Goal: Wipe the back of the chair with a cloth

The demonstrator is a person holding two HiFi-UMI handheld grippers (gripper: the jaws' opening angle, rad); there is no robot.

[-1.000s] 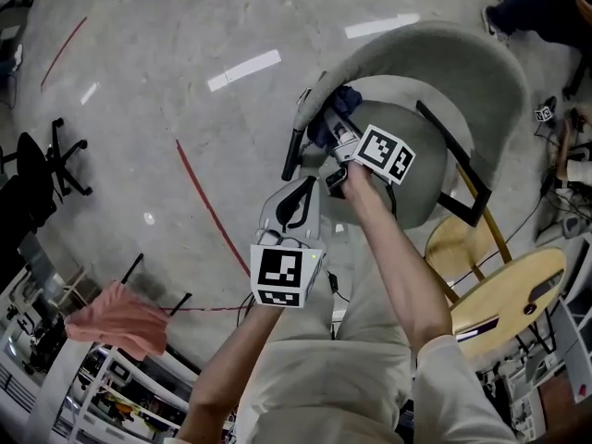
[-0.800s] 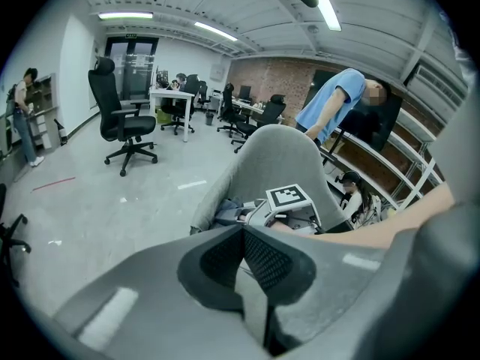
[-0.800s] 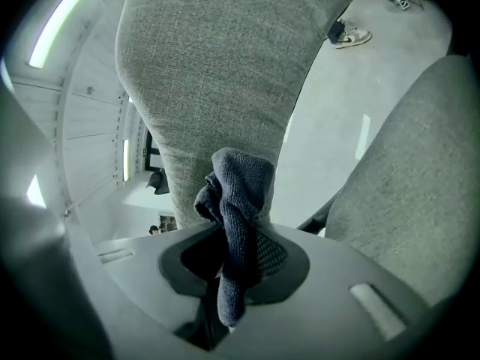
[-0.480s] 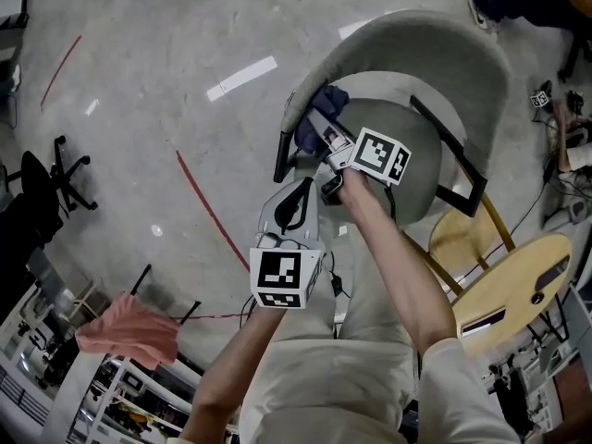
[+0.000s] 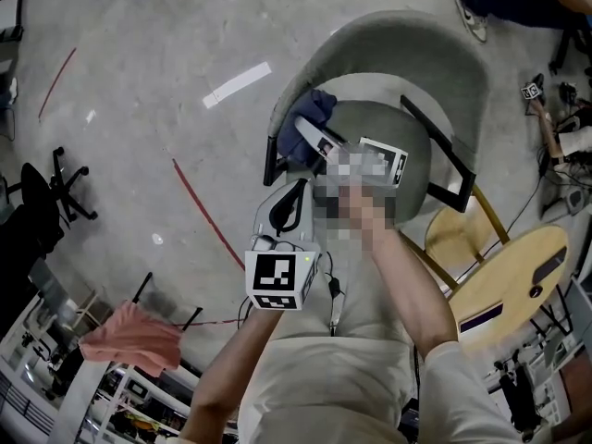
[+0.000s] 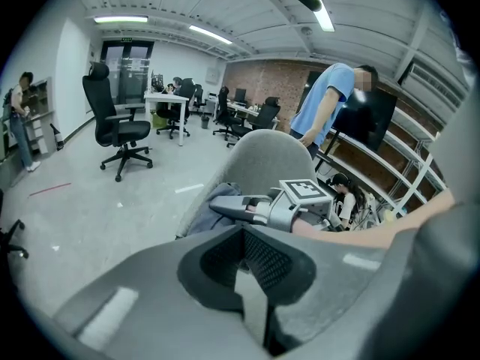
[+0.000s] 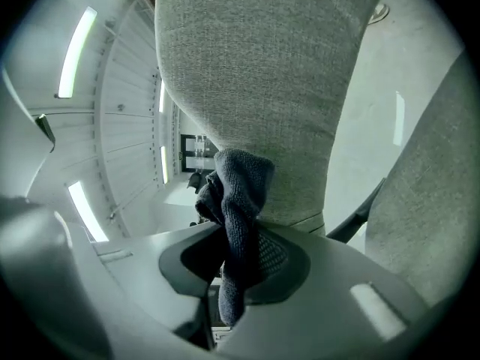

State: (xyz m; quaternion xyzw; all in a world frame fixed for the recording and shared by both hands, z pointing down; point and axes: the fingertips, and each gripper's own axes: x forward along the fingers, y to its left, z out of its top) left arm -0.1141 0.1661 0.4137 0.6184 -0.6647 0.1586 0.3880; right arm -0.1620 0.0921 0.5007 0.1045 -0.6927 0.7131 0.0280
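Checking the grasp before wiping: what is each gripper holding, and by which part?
The right gripper pinches the dark blue cloth by one end, the rest bunched ahead. The left gripper holds nothing.

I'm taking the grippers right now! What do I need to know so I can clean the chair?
Right gripper: shut on the dark blue cloth, which bunches against the grey chair back.
Left gripper: shut and empty, held low in front of you, clear of the chair.
In the head view the cloth sits at the left end of the curved back, near its top edge.
Done: cloth gripped and on the back. How much is wiped can't be told.
Left: probably sweep the cloth round the rest of the back.
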